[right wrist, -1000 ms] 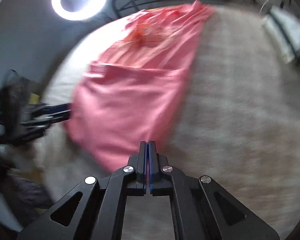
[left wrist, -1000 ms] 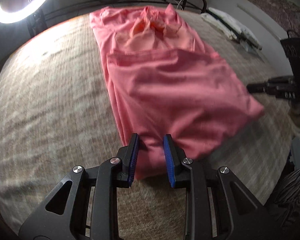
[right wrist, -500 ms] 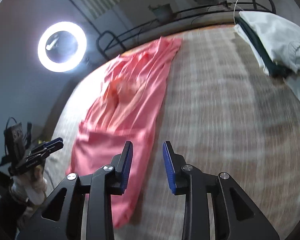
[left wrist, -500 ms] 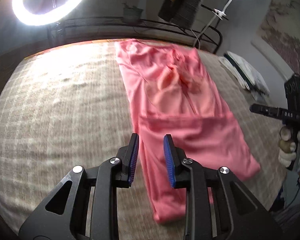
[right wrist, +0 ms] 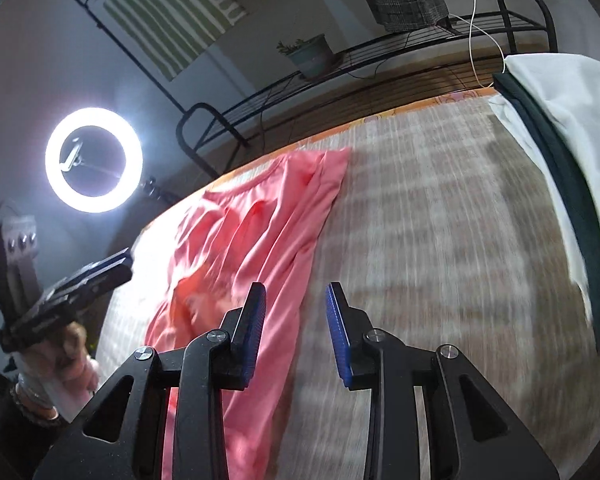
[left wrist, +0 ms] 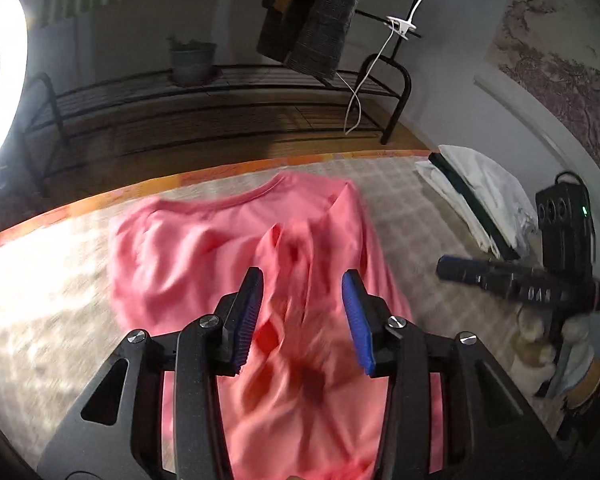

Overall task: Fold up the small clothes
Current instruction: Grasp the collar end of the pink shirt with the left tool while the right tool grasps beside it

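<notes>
Lying loose on the bed [right wrist: 440,240], narrowed into a long pink strip with the collar end toward the far edge: the shirt [left wrist: 204,256], let go by both tools. Released only a moment back — a second ago the right gripper [right wrist: 296,328] was pinched shut on the hem, now spread wide and holding nothing, blue pads [right wrist: 338,332] straddling the shirt's right edge. Left gripper [left wrist: 306,316] likewise spread, wider than half a second ago, hovering above the middle of the cloth with nothing between the pads. Lower fold no longer in view, both cameras having swung up toward the collar; upper cloth rumpled and ridged, blurred with motion. Judged from this: one fold laid and dropped, tools travelling to the far end for a fresh hold, likely to bring the collar end down or smooth it first; task perhaps halfway. Beyond the shirt, a checked beige bedcover with an orange border; a stack of folded white and dark clothes [right wrist: 560,128] at the right. Farther out, a black metal rack [left wrist: 220,96] with a potted plant [left wrist: 190,60], hanging dark garments, a ring light [right wrist: 94,160] at the left, and a patterned wall hanging.
</notes>
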Available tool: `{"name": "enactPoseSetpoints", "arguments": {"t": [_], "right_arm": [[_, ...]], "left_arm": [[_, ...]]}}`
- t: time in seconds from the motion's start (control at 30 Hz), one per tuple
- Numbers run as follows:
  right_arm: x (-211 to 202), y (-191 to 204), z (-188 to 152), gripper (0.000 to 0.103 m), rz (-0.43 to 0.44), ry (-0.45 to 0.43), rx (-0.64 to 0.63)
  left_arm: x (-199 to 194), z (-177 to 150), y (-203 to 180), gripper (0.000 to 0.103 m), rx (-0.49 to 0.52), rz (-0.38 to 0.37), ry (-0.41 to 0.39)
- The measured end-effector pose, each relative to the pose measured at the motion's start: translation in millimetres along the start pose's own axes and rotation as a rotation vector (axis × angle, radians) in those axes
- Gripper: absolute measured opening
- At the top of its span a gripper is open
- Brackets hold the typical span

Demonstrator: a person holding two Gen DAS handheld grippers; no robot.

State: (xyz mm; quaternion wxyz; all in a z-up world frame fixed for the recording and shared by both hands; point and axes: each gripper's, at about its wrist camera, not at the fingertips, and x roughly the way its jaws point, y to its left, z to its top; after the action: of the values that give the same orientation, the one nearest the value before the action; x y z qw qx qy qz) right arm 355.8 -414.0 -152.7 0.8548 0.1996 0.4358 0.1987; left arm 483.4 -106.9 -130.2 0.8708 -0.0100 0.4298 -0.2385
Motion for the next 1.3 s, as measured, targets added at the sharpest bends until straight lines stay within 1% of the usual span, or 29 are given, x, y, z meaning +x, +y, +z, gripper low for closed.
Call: {"name": "enactPoseSetpoints", "arguments": {"t": [0.1,0.2,0.3,0.33,0.37,0.4,0.43,0.47,0.5,0.57,0.63,0.7,0.73,0.77,0.83,0.87,0.93,1.03,1.13,1.17,1.2,1.23,1.27,1.3], "right_arm": [[11.5,-6.7,13.4,0.030,0.006,0.002,-0.003],[16.3,-13.9,24.5,0.030,0.013,-0.003,-0.013],[21.6,-25.7,33.9,0.030,0.025,-0.008,0.006],[24.5,-30.6,37.8,0.030,0.034,-0.011,0.020],[26.3,-34.1,39.9,0.030,0.037,-0.014,0.030],[27.9,-36.9,41.4,0.030,0.037,-0.016,0.038],[30.3,-39.9,43.1,0.030,0.036,-0.019,0.045],[32.1,-41.7,44.4,0.030,0.037,-0.020,0.051],[34.1,-43.0,45.6,0.030,0.041,-0.020,0.056],[36.1,-42.8,45.9,0.030,0.045,-0.019,0.060],[38.5,-42.1,47.5,0.030,0.048,-0.015,0.057],[41.2,-41.5,51.3,0.030,0.049,-0.016,0.055],[44.0,-42.3,55.1,0.030,0.048,-0.016,0.058],[46.5,-42.7,58.5,0.030,0.047,-0.019,0.068],[53.6,-43.1,65.3,0.033,0.064,-0.020,0.093],[58.5,-43.2,68.7,0.033,0.064,-0.021,0.106],[70.6,-40.8,75.3,0.033,0.054,-0.019,0.117],[89.1,-33.5,82.4,0.033,0.050,0.011,0.102],[100.2,-27.2,89.8,0.033,0.070,0.034,0.088],[103.0,-24.8,92.3,0.032,0.067,0.034,0.082],[105.0,-23.1,94.2,0.026,0.057,0.034,0.075],[106.7,-19.2,95.3,0.003,0.046,0.034,0.058],[109.6,-14.5,97.3,0.004,0.036,0.045,0.037],[111.0,-9.3,100.1,0.003,0.000,0.051,0.007]], "left_arm": [[41.8,20.6,-0.1,0.042,-0.017,0.007,0.038],[73.2,27.9,1.1,0.042,-0.017,0.007,0.076],[92.7,29.7,0.4,0.042,-0.020,-0.022,0.098],[97.4,28.9,-2.0,0.040,-0.002,-0.015,0.103],[99.3,27.8,-4.9,0.022,0.015,-0.003,0.100],[102.3,26.1,-8.1,0.007,0.041,0.020,0.101],[104.6,25.6,-10.8,0.001,0.057,0.036,0.104],[104.1,24.2,-10.6,0.001,0.056,0.046,0.098],[101.0,23.3,-8.5,0.001,0.039,0.046,0.079],[92.5,23.7,-6.1,0.000,0.005,0.073,0.033],[73.8,21.4,8.9,0.000,-0.079,0.091,-0.030],[63.9,17.2,23.3,0.000,-0.128,0.122,-0.049],[62.3,15.3,29.1,0.000,-0.142,0.128,-0.046],[61.1,12.4,34.4,0.000,-0.147,0.152,-0.037],[60.1,7.6,38.3,0.000,-0.129,0.196,-0.032],[60.7,6.2,39.0,0.000,-0.126,0.201,-0.027],[63.6,2.5,40.6,0.000,-0.129,0.186,-0.015],[68.4,0.1,40.7,0.000,-0.133,0.160,-0.017],[74.6,2.1,34.6,0.000,-0.118,0.148,-0.014],[75.0,3.1,34.0,0.000,-0.109,0.149,-0.015],[73.5,3.0,33.0,0.000,-0.101,0.149,-0.016],[71.0,3.5,33.2,0.002,-0.097,0.150,-0.013],[69.1,5.6,34.2,0.009,-0.098,0.150,-0.005],[62.5,6.9,37.7,0.014,-0.105,0.138,0.002]]}}
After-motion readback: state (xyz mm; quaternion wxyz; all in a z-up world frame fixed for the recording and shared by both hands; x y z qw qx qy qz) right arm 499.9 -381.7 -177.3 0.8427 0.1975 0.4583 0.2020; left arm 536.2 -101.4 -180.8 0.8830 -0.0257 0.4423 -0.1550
